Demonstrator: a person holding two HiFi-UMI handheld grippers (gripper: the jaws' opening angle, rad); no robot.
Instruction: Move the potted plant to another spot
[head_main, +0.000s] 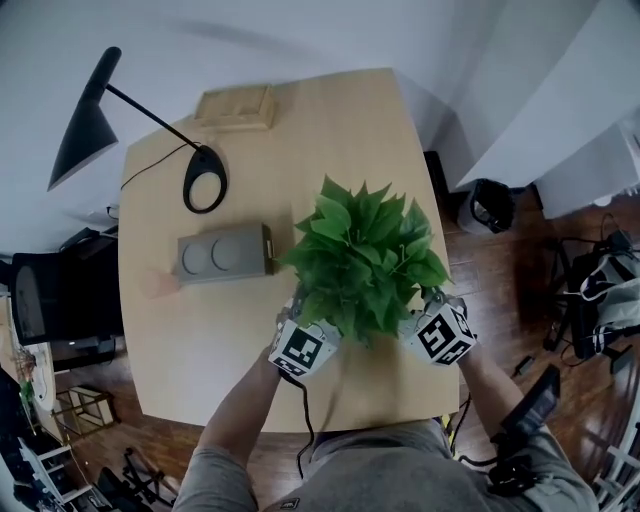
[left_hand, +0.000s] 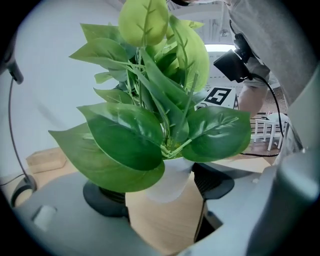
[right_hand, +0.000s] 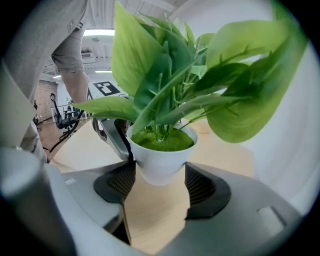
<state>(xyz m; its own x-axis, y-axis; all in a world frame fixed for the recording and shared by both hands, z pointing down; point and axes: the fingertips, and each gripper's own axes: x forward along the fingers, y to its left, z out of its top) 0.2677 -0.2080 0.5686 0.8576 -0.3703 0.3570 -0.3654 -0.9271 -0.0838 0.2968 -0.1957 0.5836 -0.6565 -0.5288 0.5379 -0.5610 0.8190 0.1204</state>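
Note:
The potted plant (head_main: 365, 255) has broad green leaves in a small white pot (right_hand: 161, 161) and stands over the right part of the light wood table (head_main: 200, 350). In the head view the leaves hide the pot. My left gripper (head_main: 298, 322) is at the plant's left and my right gripper (head_main: 432, 305) at its right. The right gripper (right_hand: 157, 187) has both black pads (right_hand: 200, 187) pressed on the pot's sides. The left gripper (left_hand: 162, 192) holds the pot (left_hand: 170, 180) too; a leaf covers its left pad's contact.
A grey box with two round dials (head_main: 225, 253) lies just left of the plant. Behind it are a black desk lamp (head_main: 205, 178) and a wooden block (head_main: 235, 107). A black bin (head_main: 487, 205) stands on the floor beyond the table's right edge.

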